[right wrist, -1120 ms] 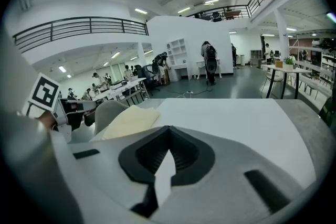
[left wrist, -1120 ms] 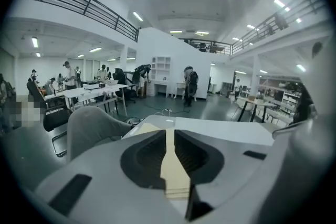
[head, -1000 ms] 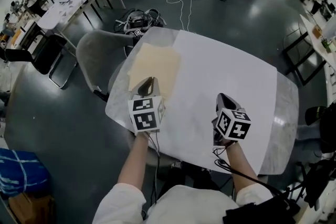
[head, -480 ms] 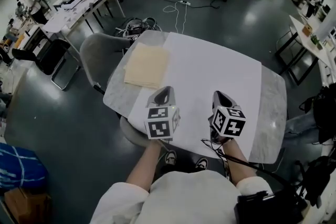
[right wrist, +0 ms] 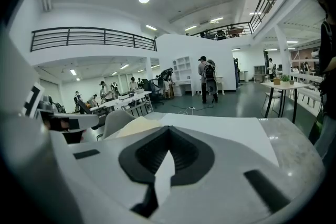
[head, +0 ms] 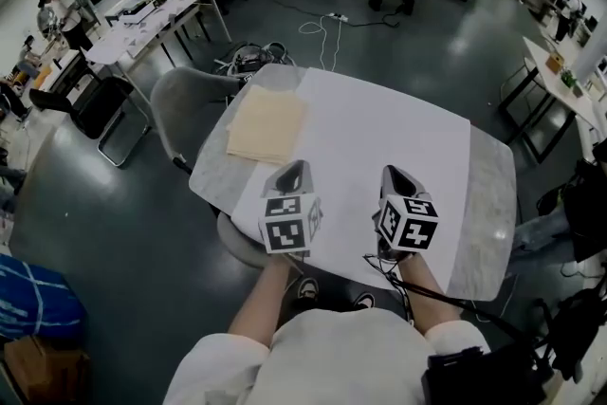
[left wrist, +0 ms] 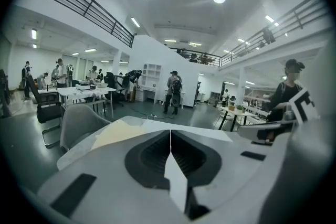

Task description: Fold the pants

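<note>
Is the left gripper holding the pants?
No, the left gripper is shut and empty; the folded pants lie apart on the table.

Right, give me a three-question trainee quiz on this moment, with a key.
1. True or false: the folded beige pants lie near the far left corner of the table, apart from both grippers.
2. Pick one: the left gripper is A) shut on the pants, B) shut with nothing between its jaws, C) wide open.
3. Fill in: the jaws of the right gripper stand ____.
Key: 1 true; 2 B; 3 together.
</note>
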A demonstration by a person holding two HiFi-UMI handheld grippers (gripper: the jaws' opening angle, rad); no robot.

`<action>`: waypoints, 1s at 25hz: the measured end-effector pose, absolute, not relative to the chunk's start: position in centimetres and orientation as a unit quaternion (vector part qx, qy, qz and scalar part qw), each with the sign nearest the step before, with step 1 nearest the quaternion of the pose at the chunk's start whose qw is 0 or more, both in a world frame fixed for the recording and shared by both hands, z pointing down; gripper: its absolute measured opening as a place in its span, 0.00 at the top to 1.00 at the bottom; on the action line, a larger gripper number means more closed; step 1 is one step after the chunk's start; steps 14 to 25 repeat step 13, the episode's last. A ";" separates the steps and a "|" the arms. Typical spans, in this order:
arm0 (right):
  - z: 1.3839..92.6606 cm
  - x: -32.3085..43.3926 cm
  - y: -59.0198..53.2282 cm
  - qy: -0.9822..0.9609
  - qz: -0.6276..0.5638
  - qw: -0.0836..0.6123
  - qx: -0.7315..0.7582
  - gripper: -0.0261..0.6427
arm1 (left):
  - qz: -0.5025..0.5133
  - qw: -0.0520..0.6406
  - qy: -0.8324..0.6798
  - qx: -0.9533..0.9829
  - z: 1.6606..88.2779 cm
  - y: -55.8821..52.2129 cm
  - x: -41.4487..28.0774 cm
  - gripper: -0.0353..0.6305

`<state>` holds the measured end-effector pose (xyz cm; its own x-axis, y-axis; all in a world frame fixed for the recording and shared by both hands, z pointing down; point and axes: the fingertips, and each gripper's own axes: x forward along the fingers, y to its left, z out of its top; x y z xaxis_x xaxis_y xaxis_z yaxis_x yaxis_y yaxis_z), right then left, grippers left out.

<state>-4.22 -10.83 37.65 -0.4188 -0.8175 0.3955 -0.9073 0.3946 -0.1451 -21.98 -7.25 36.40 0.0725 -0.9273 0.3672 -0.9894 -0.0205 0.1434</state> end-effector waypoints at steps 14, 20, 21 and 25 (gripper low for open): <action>37.6 -5.2 -12.1 -0.827 0.175 0.127 0.518 0.97 | 0.091 0.188 -0.682 0.701 37.1 -7.5 -23.2 0.93; 37.6 -5.2 -12.1 -0.827 0.175 0.127 0.518 0.97 | 0.091 0.188 -0.682 0.701 37.1 -7.5 -23.2 0.93; 37.6 -5.2 -12.1 -0.827 0.175 0.127 0.518 0.97 | 0.091 0.188 -0.682 0.701 37.1 -7.5 -23.2 0.93; 37.6 -5.2 -12.1 -0.827 0.175 0.127 0.518 0.97 | 0.091 0.188 -0.682 0.701 37.1 -7.5 -23.2 0.93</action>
